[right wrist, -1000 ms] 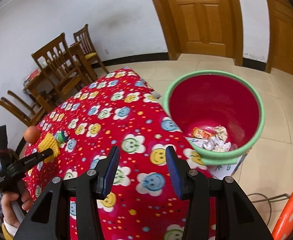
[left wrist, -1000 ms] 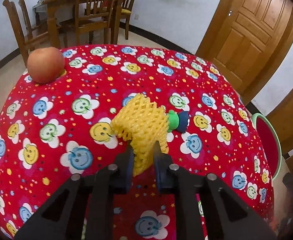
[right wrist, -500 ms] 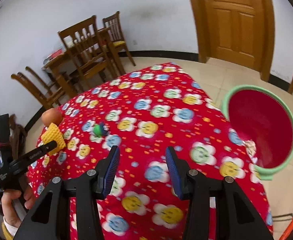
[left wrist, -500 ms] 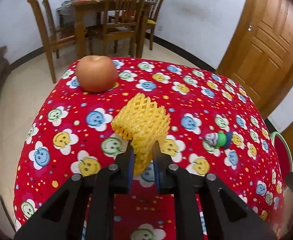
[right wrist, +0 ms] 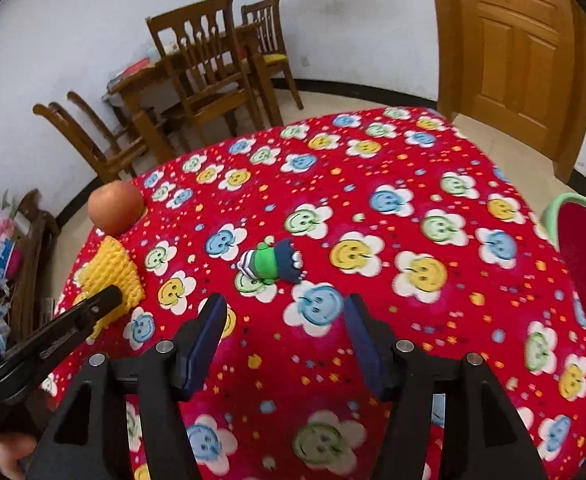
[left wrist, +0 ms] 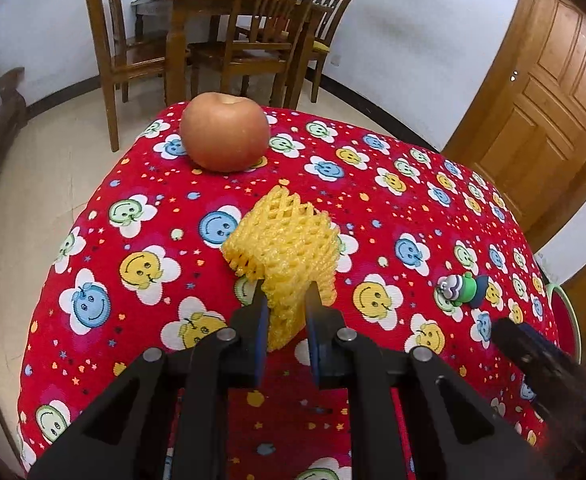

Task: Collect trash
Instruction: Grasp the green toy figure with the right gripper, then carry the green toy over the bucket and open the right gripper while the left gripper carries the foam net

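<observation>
Left wrist view: left gripper (left wrist: 284, 307) jaws pinched on yellow foam net (left wrist: 283, 249), held above the worktop (left wrist: 377, 200), apple (left wrist: 225, 136) at 12 o'clock. Right gripper (right wrist: 283, 330) jaws wide apart, empty, toy (right wrist: 273, 266) just ahead. Net is picked, not yet binned. Bin (right wrist: 583, 248) sits at 3 o'clock off the worktop edge; contents not visible.

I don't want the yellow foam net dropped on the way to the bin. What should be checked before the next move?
1. Left gripper shut on the foam net: ok.
2. Net lifted off the tablecloth: cannot tell.
3. Apple apart from the net: ok.
4. Right gripper open, holding nothing: ok.
5. Green toy lies toward the bin: not ok.
6. Bin within reach: cannot tell.
</observation>
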The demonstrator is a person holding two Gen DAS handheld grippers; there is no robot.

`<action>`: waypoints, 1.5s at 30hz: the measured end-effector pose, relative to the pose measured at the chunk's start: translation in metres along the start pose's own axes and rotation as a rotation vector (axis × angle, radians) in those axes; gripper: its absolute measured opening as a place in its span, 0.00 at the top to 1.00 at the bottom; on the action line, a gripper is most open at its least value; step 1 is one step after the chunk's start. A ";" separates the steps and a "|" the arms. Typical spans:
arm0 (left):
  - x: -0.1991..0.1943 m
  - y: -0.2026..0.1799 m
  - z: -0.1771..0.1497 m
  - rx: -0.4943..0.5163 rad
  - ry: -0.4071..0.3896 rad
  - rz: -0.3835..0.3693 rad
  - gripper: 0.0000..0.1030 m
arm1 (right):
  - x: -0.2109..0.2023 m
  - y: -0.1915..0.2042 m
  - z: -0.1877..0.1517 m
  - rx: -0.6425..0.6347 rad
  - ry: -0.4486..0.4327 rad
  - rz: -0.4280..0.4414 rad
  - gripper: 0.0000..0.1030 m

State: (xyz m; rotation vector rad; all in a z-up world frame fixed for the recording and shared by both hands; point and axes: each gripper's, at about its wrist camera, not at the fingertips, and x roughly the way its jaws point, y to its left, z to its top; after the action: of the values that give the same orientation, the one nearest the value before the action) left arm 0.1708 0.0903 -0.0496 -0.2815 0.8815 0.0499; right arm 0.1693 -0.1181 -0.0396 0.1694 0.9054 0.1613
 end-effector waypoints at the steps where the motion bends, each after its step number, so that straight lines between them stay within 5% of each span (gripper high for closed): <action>1: 0.000 0.001 0.000 -0.004 0.000 0.000 0.85 | 0.004 0.001 0.001 -0.003 0.003 -0.004 0.39; 16: 0.001 0.007 -0.001 -0.026 0.011 -0.015 0.85 | 0.041 0.016 0.011 -0.052 0.029 -0.058 0.37; 19: 0.001 0.006 -0.001 -0.021 0.010 -0.014 0.85 | 0.040 0.015 0.011 -0.053 0.023 -0.073 0.44; 21: 0.001 0.005 -0.001 -0.017 0.008 -0.013 0.85 | 0.041 0.013 0.012 -0.048 0.020 -0.087 0.57; 25: 0.000 0.004 -0.001 -0.016 0.007 -0.013 0.85 | 0.038 0.008 0.012 -0.037 0.023 -0.062 0.58; 45: -0.002 -0.005 -0.003 0.011 -0.008 0.016 0.85 | -0.041 -0.049 -0.009 0.044 -0.056 -0.004 0.59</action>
State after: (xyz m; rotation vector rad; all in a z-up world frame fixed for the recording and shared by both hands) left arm 0.1680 0.0849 -0.0494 -0.2640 0.8762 0.0614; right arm 0.1406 -0.1736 -0.0244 0.2117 0.8541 0.1324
